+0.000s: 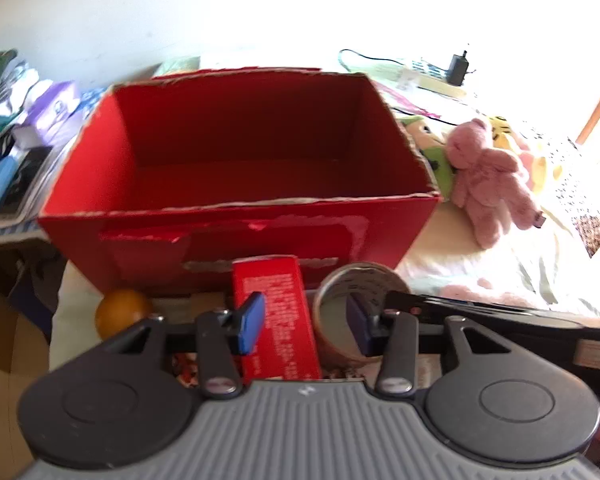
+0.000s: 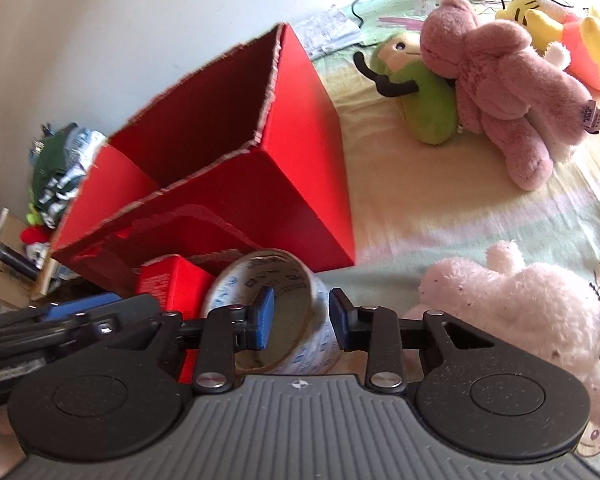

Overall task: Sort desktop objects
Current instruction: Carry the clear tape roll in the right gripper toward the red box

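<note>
Tape roll (image 2: 276, 312) sat low in the frame of the right wrist view, just in front of the red cardboard box (image 2: 236, 168), with the small red carton (image 2: 172, 284) just beside it on its left. My right hand-held gripper (image 2: 300, 318) was spread, one pad inside the roll's hole and the other outside its wall, so I judged I was about to pinch that wall but had not closed yet. My left hand-held gripper (image 1: 306, 322) was also spread and held nothing; in its view it hung over the red carton (image 1: 274, 312), with the tape roll (image 1: 360, 308) at lower centre and an orange ball (image 1: 122, 312) at lower left by the box (image 1: 236, 152), which looked empty. Next I would need to close on the wall, lift clear of the near rim and carry forward over the opening. Room was tight on the left, where both grippers crowded; the plush toys, pink bear (image 2: 508, 92) and white one (image 2: 520, 304), lay right, apart from the path.
</note>
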Available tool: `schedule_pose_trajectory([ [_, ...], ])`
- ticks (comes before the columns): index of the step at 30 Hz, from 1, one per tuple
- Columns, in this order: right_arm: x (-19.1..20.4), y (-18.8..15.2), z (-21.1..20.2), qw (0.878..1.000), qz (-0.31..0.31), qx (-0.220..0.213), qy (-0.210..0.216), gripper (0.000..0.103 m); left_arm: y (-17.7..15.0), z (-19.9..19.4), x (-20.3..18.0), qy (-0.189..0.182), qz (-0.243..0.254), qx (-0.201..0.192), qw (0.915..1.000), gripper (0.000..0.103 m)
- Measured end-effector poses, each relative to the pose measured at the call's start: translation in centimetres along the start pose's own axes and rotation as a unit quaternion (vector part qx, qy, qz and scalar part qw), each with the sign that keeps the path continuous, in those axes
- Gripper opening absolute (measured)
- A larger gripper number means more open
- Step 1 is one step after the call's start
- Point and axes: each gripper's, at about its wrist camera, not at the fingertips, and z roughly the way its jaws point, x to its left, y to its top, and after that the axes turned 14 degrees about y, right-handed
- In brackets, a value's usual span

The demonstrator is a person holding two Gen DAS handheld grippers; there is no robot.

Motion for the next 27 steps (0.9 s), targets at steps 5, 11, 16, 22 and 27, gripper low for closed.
schedule_pose_trajectory([
  [5, -1.4, 0.1, 0.3, 1.0, 0.022, 0.006, 0.001, 0.015, 0.1, 0.3, -1.1, -0.026, 0.009, -0.013, 0.9995, 0.046],
  [11, -2.4, 0.5, -1.6, 1.0, 0.012, -0.008, -0.019, 0.015, 0.7, 0.9, -3.2, -0.053, 0.036, -0.014, 0.9979, 0.046],
  [16, -2.8, 0.5, -3.4, 0.999, 0.012, -0.024, -0.03, 0.014, 1.0, 2.3, -5.8, -0.072, 0.072, 0.006, 0.9947, 0.042],
  [22, -3.1, 0.9, -4.7, 0.999, 0.021, -0.035, -0.026, 0.011, 1.8, 3.8, -6.4, -0.114, 0.062, 0.034, 0.9909, 0.034],
  [27, -2.9, 1.6, -6.6, 0.997, 0.017, -0.061, -0.037, 0.011, 2.9, 2.8, -5.9, -0.152, 0.049, 0.019, 0.987, 0.028],
])
